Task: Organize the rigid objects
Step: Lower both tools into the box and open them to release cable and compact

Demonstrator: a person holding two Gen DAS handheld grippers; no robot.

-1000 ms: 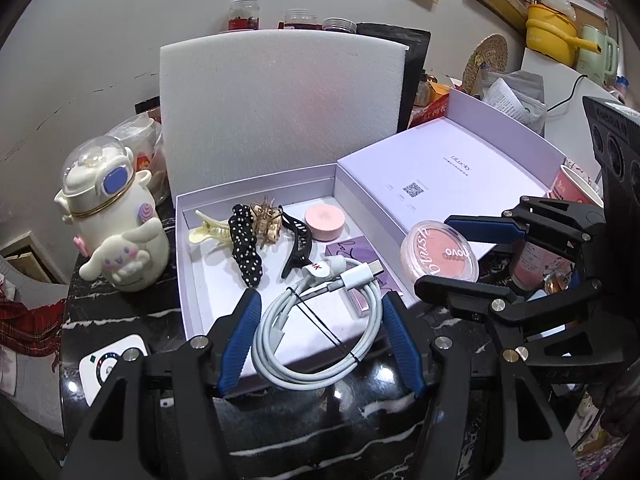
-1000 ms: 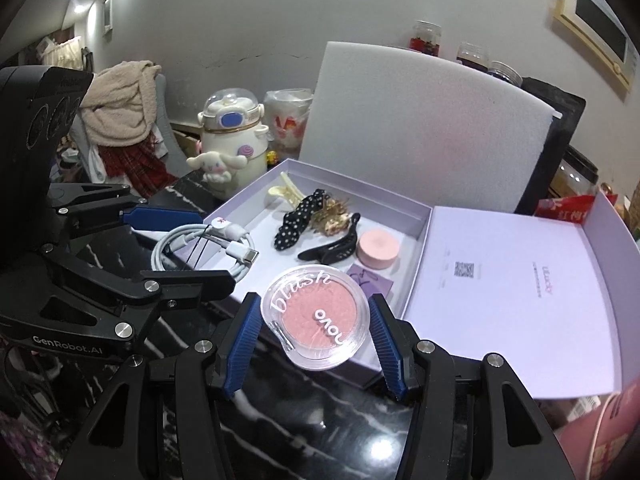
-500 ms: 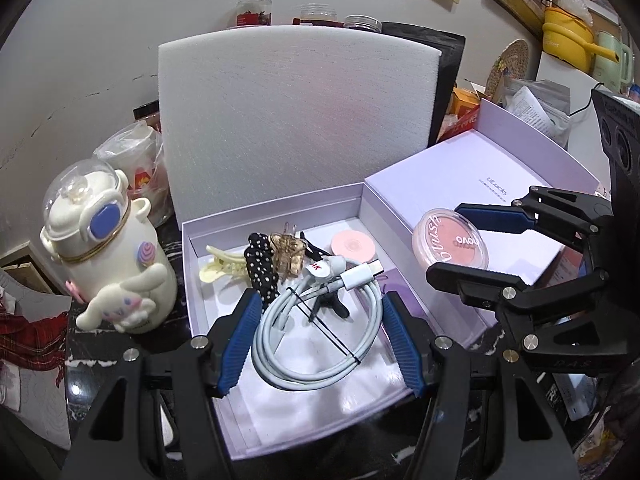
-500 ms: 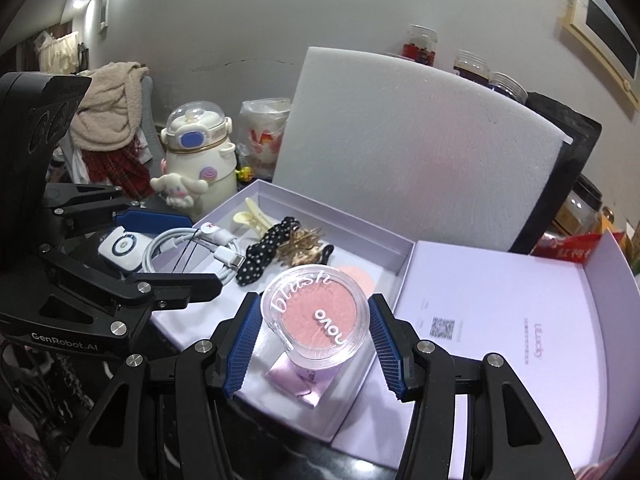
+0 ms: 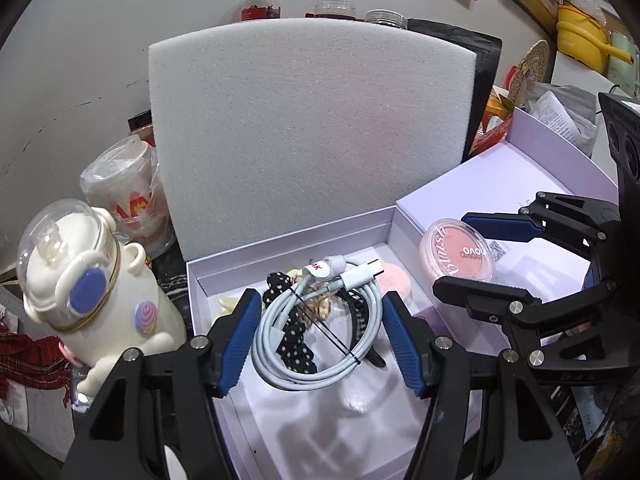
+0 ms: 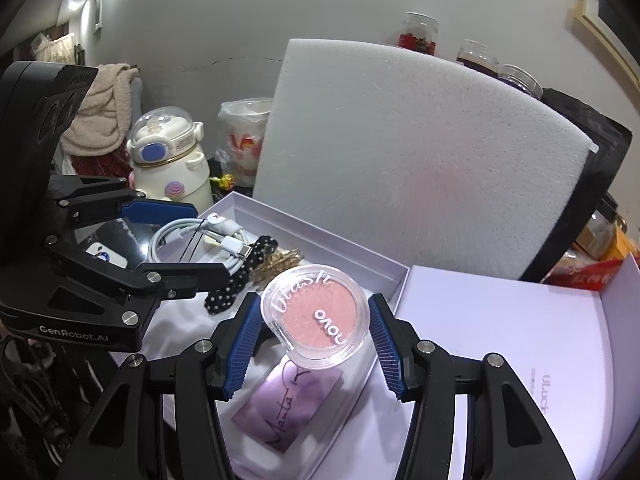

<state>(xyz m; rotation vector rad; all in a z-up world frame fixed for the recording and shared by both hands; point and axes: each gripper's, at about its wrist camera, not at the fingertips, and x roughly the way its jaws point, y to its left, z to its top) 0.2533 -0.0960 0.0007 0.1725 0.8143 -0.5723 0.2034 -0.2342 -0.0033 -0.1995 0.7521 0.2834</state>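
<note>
Left gripper [image 5: 320, 336] clamps coiled white cable [image 5: 320, 320], lower centre | right gripper [image 6: 312, 334] clamps round blush compact [image 6: 316, 316], mid-frame | both above open lilac box [image 5: 288, 240] | risk: springy coil slips, snagging hair clips [image 5: 296, 332] below

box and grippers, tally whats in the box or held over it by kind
Hair clips: 4 (cream, polka-dot, gold, black)
Pink round case in the box: 1
Purple card: 1
Charging cable, in left gripper: 1
Blush compact, in right gripper: 1
Total: 8
</note>
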